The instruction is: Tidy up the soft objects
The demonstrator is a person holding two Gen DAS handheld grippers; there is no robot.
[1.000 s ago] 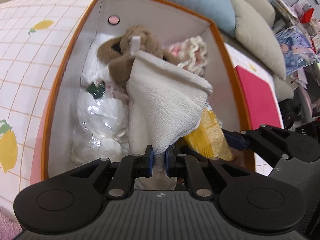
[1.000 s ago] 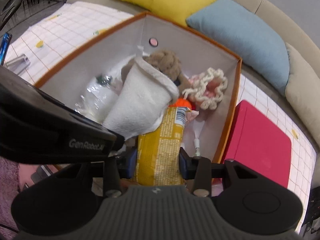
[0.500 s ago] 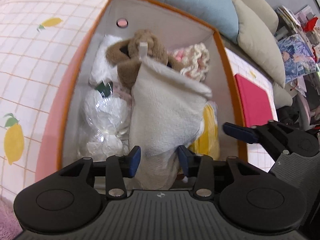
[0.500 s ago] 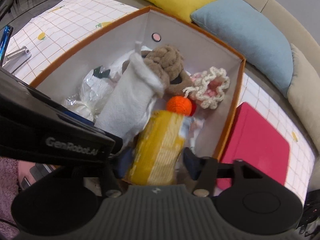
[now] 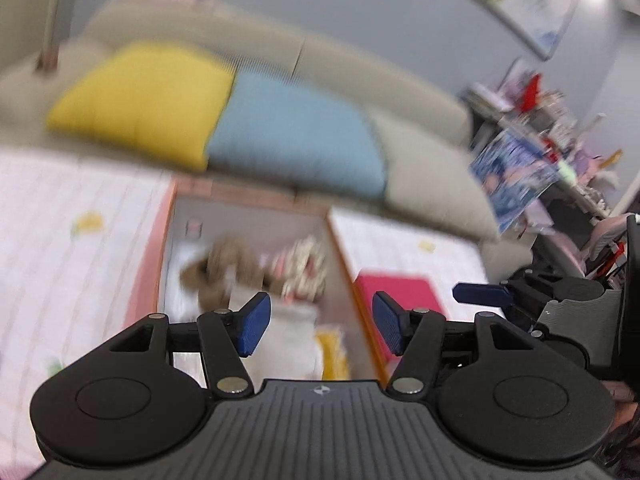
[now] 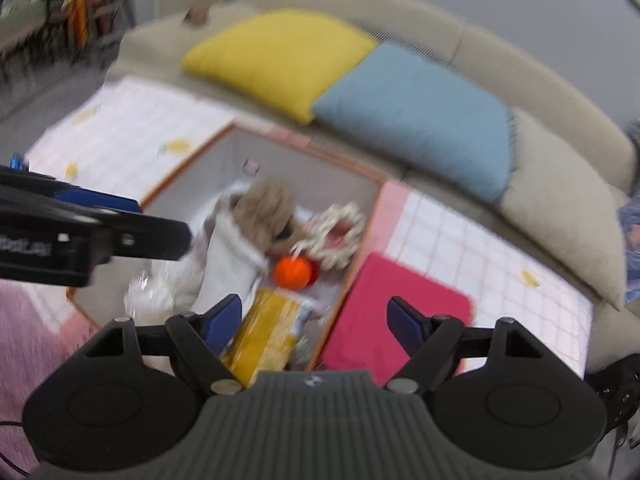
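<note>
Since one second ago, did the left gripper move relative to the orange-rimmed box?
Yes. The left gripper has pulled up and back from the box, which now looks smaller and lower in its view. Its fingers are opening, with nothing between them; the white cloth lies in the box.

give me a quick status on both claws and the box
Left claw and right claw opening, nothing between them. White fleece cloth and yellow snack bag in orange-rimmed fabric box. Nothing in the way.

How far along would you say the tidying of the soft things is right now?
Mostly done: the white cloth, yellow packet, brown plush and orange ball lie in the orange box. The left claw and right claw are opening, empty. The red pad remains outside.
</note>
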